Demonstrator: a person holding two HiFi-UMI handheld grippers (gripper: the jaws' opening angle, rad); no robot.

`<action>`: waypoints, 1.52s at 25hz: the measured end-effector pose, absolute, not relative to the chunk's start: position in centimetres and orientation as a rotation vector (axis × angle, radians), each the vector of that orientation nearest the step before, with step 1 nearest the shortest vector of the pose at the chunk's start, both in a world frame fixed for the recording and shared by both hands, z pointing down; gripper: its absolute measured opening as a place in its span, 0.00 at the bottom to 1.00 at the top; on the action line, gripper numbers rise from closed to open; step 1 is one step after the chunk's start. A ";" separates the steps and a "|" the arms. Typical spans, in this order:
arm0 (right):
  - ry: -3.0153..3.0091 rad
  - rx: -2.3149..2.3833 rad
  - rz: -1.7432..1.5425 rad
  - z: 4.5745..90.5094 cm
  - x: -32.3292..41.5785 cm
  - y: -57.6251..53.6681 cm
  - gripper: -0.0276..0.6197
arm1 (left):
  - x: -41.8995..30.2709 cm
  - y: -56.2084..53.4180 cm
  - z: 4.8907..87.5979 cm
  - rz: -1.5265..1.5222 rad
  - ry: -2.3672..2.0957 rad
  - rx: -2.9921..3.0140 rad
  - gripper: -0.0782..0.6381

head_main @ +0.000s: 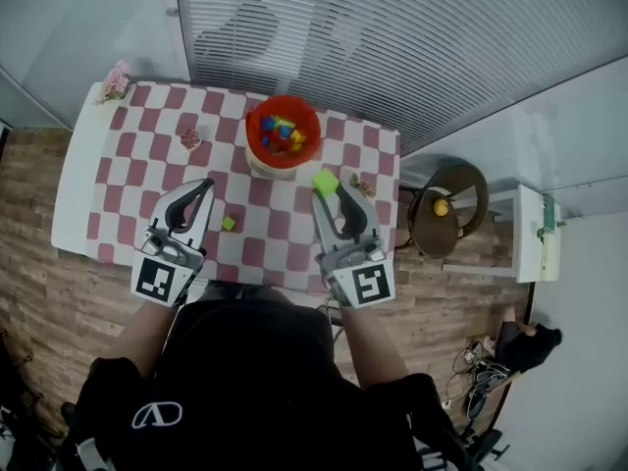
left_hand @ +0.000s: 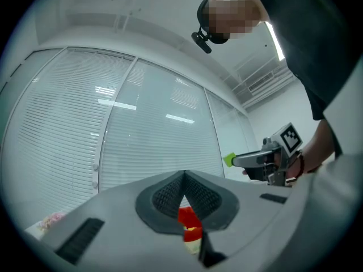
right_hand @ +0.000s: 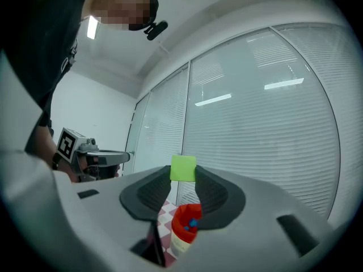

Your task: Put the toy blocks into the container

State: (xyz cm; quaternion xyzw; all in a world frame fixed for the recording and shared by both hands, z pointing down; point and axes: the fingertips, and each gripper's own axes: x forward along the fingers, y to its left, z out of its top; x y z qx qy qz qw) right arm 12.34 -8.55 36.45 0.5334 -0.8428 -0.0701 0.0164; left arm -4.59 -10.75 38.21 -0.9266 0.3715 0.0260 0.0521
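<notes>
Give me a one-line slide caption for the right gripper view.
Right gripper shut on a green block at its jaw tips, with the red container ahead on the checkered tablecloth.

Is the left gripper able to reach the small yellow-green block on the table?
Probably yes: the yellow-green block lies just beside the left gripper with nothing between them, though its closed jaws must open first.

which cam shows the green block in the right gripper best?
Right gripper view: the green block sits centered, close up, clamped at the tips of the right gripper. Head view shows it from above, small. Left gripper view shows only a distant green sliver.
</notes>
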 end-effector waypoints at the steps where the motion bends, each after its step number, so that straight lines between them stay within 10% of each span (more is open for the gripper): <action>1: -2.617 1.656 -0.216 36.5 12.4 -8.7 0.26 | -4.5 -10.8 38.2 0.078 1.126 -2.816 0.12; 38: -2.276 1.321 0.142 52.4 11.2 -26.5 0.33 | -4.6 -10.3 38.7 0.063 1.152 -2.823 0.12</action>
